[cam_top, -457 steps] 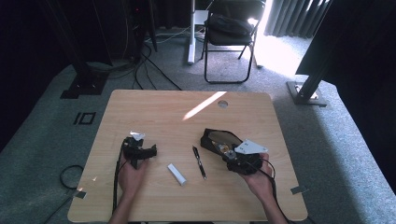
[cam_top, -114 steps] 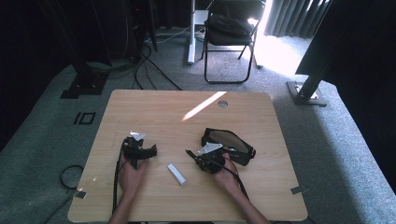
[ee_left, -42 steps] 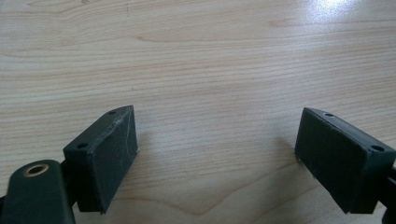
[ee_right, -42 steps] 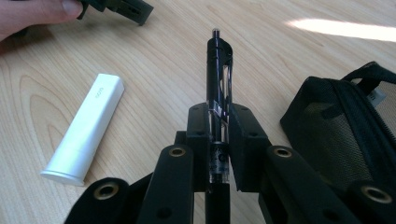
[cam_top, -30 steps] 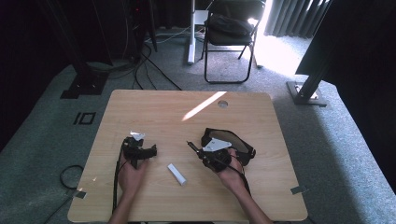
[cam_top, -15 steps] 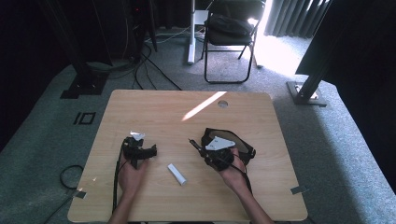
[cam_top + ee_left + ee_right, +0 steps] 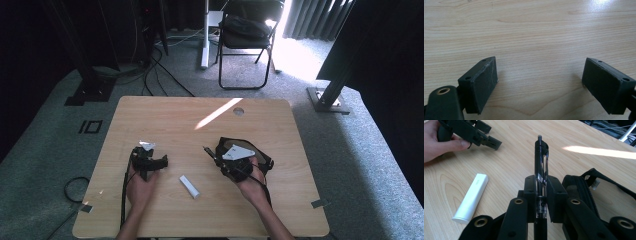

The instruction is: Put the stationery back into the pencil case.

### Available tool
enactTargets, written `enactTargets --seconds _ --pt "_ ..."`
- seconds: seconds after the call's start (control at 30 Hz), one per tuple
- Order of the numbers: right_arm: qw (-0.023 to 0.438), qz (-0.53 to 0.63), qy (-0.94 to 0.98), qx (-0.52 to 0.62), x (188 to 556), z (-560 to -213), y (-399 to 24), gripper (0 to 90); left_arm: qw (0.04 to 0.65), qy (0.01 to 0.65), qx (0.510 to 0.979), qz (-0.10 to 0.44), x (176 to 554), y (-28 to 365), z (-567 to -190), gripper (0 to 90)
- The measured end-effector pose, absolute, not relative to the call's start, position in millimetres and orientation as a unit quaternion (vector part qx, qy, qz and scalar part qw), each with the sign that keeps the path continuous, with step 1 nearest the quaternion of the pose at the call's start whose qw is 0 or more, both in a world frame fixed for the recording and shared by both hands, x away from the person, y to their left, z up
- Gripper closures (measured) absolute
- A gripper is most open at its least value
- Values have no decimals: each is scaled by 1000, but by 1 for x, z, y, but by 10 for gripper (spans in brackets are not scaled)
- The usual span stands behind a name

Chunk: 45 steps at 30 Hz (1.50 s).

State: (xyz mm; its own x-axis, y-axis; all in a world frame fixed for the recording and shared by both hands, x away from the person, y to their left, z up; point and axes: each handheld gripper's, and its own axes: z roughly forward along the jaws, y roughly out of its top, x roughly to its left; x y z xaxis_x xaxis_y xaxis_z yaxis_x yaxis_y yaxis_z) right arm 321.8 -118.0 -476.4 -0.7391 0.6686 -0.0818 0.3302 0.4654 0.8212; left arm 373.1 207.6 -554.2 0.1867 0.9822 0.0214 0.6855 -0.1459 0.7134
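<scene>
Pale wooden table (image 7: pixel 165 120) with rounded corners, a bar of sunlight slanting across its far half beside a small round hole; grey carpet all round, a folding chair (image 7: pixel 245 35) and cables beyond, dark curtains at the back. Right gripper (image 7: pixel 541 187) clamped tight on a black pen (image 7: pixel 541 160), held above the table's right half, just beside a black pouch (image 7: pixel 579 187); left gripper (image 7: pixel 540 75) gaping wide over bare wood, holding nothing; white tube (image 7: pixel 189 186) lying flat between the two.
</scene>
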Motion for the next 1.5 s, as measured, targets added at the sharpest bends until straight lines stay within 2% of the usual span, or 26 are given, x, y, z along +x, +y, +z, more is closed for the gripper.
enactTargets --seconds 1.5 --pt "221 426 816 322 332 -462 -144 796 292 585 713 254 373 208 -554 133"
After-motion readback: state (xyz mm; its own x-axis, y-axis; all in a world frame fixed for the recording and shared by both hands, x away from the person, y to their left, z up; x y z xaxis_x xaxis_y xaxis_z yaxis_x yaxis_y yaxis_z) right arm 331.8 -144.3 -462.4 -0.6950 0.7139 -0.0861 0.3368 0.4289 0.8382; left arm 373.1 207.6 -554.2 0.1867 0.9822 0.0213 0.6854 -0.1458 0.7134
